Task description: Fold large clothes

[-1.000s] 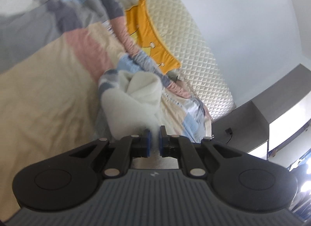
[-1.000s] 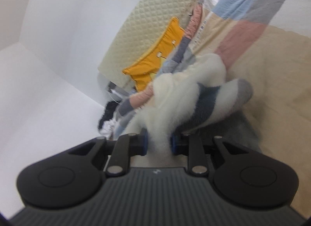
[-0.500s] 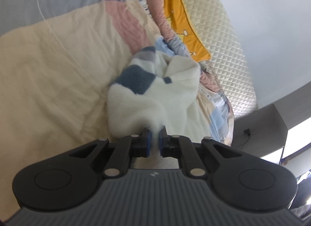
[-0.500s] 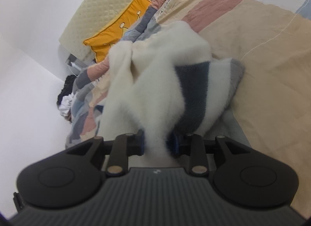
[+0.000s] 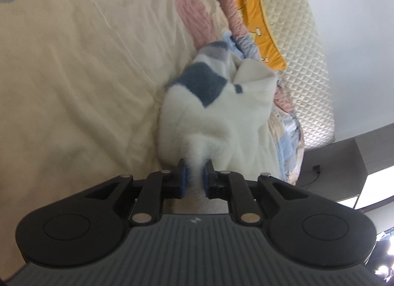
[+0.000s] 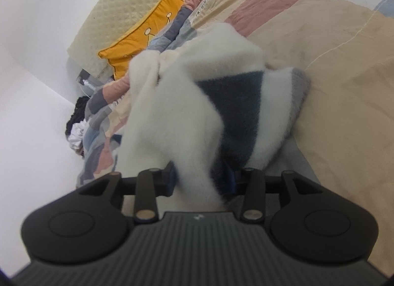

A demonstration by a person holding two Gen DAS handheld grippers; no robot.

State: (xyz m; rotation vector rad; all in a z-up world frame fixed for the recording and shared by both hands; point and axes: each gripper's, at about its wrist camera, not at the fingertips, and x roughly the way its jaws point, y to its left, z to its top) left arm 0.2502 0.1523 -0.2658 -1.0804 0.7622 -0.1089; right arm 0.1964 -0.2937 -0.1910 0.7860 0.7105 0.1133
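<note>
A fluffy white sweater [image 5: 216, 111] with dark blue and grey blocks hangs bunched over the bed. My left gripper [image 5: 194, 179] is shut on a white edge of it. In the right wrist view the same sweater [image 6: 187, 113] fills the middle, and my right gripper [image 6: 202, 182] is shut on a thicker fold of it, with the jaws further apart. The far part of the sweater rests on the cream bedspread [image 5: 73, 76]. The fabric hides the fingertips in the right wrist view.
The bedspread has pink, blue and grey patches [image 6: 266, 3]. A yellow crown-shaped pillow [image 5: 256, 22] leans on the quilted cream headboard [image 5: 307, 52]. Dark and white clothes [image 6: 77, 123] lie by the white wall. A grey cabinet [image 5: 344, 163] stands beside the bed.
Both grippers have moved down toward the bed with the sweater. The sweater now spreads wider and shows more of its dark blue block.
</note>
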